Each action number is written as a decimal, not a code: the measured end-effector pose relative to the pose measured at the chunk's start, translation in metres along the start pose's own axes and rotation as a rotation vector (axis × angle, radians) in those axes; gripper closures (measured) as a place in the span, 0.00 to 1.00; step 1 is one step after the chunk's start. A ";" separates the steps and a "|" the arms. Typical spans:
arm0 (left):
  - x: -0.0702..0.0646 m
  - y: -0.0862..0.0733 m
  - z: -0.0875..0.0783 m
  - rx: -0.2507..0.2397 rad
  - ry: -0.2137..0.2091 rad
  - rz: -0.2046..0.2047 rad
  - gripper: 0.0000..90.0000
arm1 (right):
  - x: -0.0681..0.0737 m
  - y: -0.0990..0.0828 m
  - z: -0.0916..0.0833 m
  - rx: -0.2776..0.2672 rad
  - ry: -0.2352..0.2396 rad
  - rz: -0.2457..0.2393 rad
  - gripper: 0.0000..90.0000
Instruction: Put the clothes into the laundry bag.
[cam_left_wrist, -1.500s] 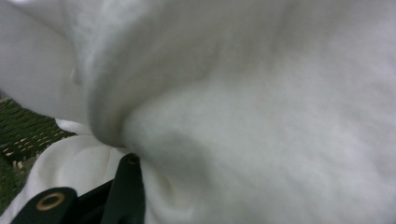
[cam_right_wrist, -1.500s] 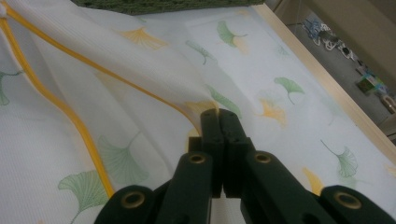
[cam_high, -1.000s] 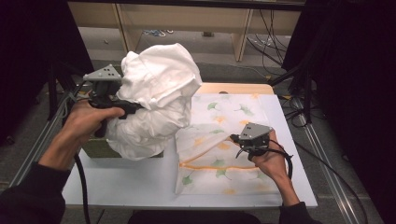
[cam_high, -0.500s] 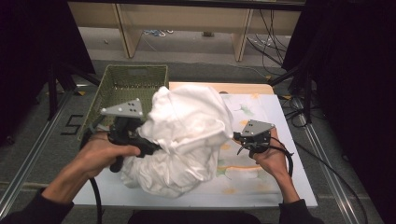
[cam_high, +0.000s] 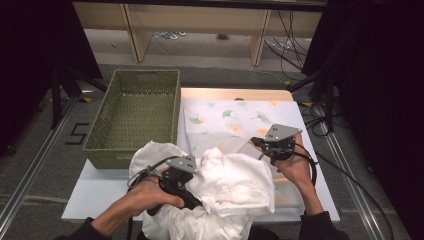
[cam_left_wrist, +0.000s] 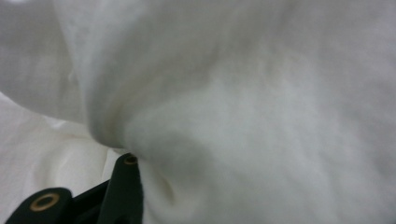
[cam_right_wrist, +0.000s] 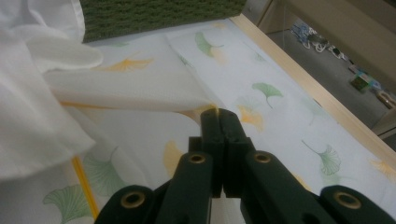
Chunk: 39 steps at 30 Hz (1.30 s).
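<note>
A bulky white cloth (cam_high: 235, 185) lies bunched at the table's front, partly over a leaf-printed cloth (cam_high: 225, 117) spread flat behind it. My left gripper (cam_high: 195, 202) is shut on the white cloth, its tips buried in the folds. In the left gripper view one black finger (cam_left_wrist: 125, 186) presses against the white cloth (cam_left_wrist: 257, 116). My right gripper (cam_high: 255, 142) is shut on a corner of the leaf-printed cloth. In the right gripper view the jaws (cam_right_wrist: 218, 116) pinch that raised corner of the leaf-printed cloth (cam_right_wrist: 280, 116), with the white cloth (cam_right_wrist: 32, 116) at the left.
A green woven basket (cam_high: 107, 157) stands on the table's left side, seen also as the basket (cam_right_wrist: 159, 14) in the right gripper view. The white tabletop (cam_high: 100, 195) shows at the front left. A wooden edge (cam_high: 235, 93) borders the far side. Cables run off at the right.
My left gripper has carried the white cloth from over the basket down to the table's front middle, uncovering the basket. The right gripper has stayed put.
</note>
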<state>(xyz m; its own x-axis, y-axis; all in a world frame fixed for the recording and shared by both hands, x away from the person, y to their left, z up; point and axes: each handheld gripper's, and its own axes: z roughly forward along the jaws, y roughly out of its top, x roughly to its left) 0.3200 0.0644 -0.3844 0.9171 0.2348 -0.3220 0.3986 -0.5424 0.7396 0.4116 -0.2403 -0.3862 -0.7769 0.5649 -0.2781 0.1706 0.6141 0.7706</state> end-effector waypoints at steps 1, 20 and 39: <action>0.007 -0.003 0.011 0.021 -0.004 -0.011 0.59 | 0.000 0.001 -0.001 -0.001 0.002 0.013 1.00; 0.042 0.015 0.055 0.155 0.132 -0.062 0.53 | 0.017 0.024 -0.018 -0.031 0.010 -0.075 1.00; 0.066 0.031 0.089 0.202 0.307 -0.031 0.33 | 0.022 0.028 -0.017 -0.043 0.009 -0.078 1.00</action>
<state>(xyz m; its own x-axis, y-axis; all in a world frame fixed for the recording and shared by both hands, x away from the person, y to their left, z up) 0.3927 -0.0092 -0.4353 0.8743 0.4684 -0.1270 0.4460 -0.6724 0.5907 0.3893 -0.2203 -0.3614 -0.7924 0.5109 -0.3334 0.0833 0.6320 0.7704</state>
